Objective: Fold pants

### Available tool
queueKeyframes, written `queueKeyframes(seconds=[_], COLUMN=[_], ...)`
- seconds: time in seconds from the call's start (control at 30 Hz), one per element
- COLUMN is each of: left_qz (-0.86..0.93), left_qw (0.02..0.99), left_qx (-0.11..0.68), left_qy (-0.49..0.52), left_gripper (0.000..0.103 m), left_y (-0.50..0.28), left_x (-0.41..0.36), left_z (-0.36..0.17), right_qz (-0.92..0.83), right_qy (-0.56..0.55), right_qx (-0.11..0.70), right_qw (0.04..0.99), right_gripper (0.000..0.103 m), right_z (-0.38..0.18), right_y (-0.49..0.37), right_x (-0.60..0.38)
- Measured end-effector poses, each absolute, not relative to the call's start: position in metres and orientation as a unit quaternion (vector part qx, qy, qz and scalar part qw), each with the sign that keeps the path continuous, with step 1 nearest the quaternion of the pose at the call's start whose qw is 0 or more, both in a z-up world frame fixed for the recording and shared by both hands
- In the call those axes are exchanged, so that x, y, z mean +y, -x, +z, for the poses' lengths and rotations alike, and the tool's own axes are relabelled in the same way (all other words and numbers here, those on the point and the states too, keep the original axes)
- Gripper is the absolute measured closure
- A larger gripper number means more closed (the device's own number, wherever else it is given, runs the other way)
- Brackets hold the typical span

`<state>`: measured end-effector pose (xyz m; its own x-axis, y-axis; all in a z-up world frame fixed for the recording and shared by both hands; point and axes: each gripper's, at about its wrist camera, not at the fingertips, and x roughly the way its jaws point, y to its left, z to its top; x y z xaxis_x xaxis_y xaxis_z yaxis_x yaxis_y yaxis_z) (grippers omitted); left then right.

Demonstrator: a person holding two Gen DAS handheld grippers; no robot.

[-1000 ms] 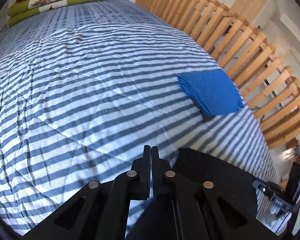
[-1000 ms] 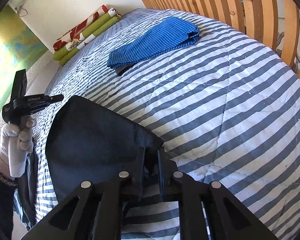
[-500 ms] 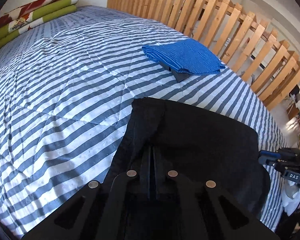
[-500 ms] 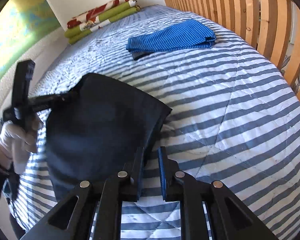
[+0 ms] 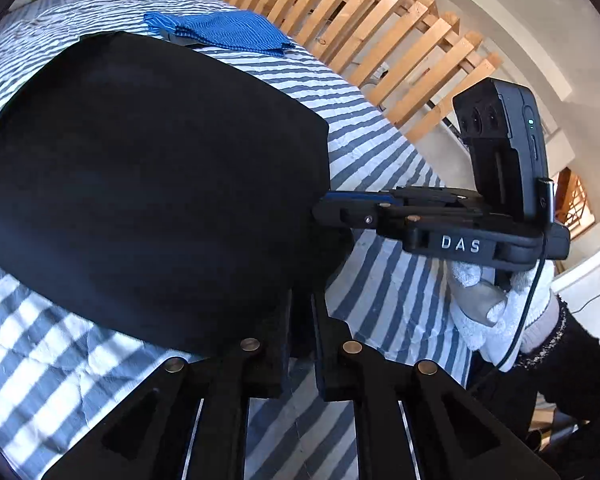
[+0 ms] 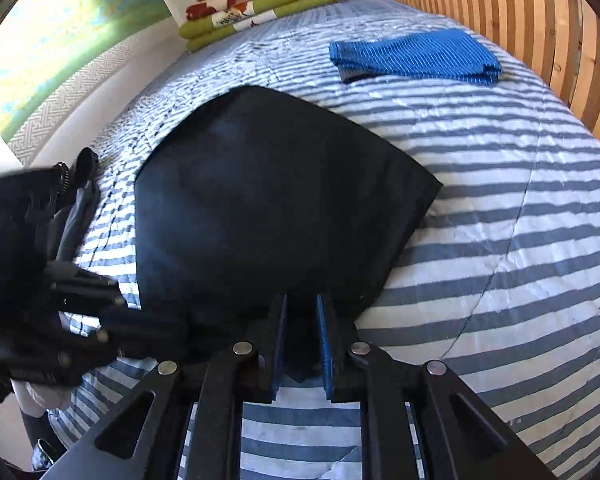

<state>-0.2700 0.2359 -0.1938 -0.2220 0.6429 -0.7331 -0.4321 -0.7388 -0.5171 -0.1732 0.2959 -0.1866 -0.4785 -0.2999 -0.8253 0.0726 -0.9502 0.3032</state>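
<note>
The black pants (image 5: 152, 184) lie folded into a broad flat bundle on the striped bed cover (image 5: 380, 120). My left gripper (image 5: 302, 300) is at the bundle's near edge. Its jaws are opening, and a bit of black cloth still sits loosely in the narrow gap. From the right, my right gripper (image 5: 324, 208) reaches in, held by a white-gloved hand (image 5: 492, 312). In the right wrist view, the right gripper (image 6: 302, 302) is shut on the near edge of the pants (image 6: 268, 200), with cloth between its blue pads. The left gripper (image 6: 152, 316) appears blurred to the left of it.
A folded blue striped cloth (image 6: 412, 56) lies further up the bed cover (image 6: 500, 200), beyond the pants. A wooden slat rail (image 6: 540, 20) runs along the bed's right side. Folded green and red cushions (image 6: 256, 4) are stacked against the far wall.
My left gripper swung across the bed to the right gripper's side, bringing the pants' edge over into a fold, and its jaws have parted a little. The right gripper rolled and kept its grip.
</note>
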Motion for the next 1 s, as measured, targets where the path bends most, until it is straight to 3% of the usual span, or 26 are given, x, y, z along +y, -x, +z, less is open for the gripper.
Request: queueKeyframes(seconds=[0.07,0.1,0.13,0.17,0.2,0.23,0.27,0.3,0.43,0.6,0.93,1.0], left_qz=[0.77,0.777,0.783,0.789,0.792,0.796,0.799,0.802,0.796,0.78,0.781,0.785], left_qw=[0.335,0.316,0.293,0.269,0.251,0.235,0.218,0.201,0.135,0.104,0.104,0.103], left_qx=[-0.13,-0.143,-0.159,-0.181,-0.202,-0.221,-0.237,-0.248,-0.307,-0.356,-0.364,-0.361], left_qy=[0.526,0.525,0.525,0.523,0.518,0.512,0.508,0.506,0.503,0.503,0.497,0.493], left_gripper=[0.091,0.086,0.071,0.061,0.045,0.041,0.041,0.041,0.034,0.033,0.033,0.04], left_y=[0.262,0.258,0.255,0.252,0.25,0.249,0.249,0.251,0.262,0.272,0.293,0.295], left_x=[0.221,0.212,0.202,0.191,0.181,0.172,0.164,0.157,0.134,0.128,0.14,0.14], left_z=[-0.189,-0.187,-0.185,-0.183,-0.182,-0.18,-0.178,-0.177,-0.181,-0.196,-0.209,-0.208], right_qz=[-0.851,-0.854,-0.858,-0.864,-0.869,-0.876,-0.882,-0.888,-0.886,-0.859,-0.773,-0.769], right_qy=[-0.495,-0.487,-0.476,-0.465,-0.455,-0.443,-0.433,-0.424,-0.435,-0.479,-0.572,-0.565], right_qx=[-0.133,-0.139,-0.141,-0.141,-0.139,-0.132,-0.124,-0.115,-0.086,-0.055,-0.018,-0.032], right_qw=[0.119,0.124,0.129,0.133,0.137,0.138,0.135,0.133,0.136,0.175,0.276,0.298], right_gripper=[0.088,0.088,0.084,0.075,0.068,0.054,0.045,0.044,0.044,0.044,0.044,0.042], right_z=[-0.183,-0.178,-0.172,-0.167,-0.162,-0.159,-0.156,-0.155,-0.148,-0.14,-0.185,-0.188], right_y=[0.17,0.167,0.164,0.162,0.16,0.162,0.166,0.171,0.212,0.274,0.351,0.35], right_x=[0.305,0.31,0.315,0.318,0.321,0.322,0.322,0.323,0.324,0.327,0.301,0.3])
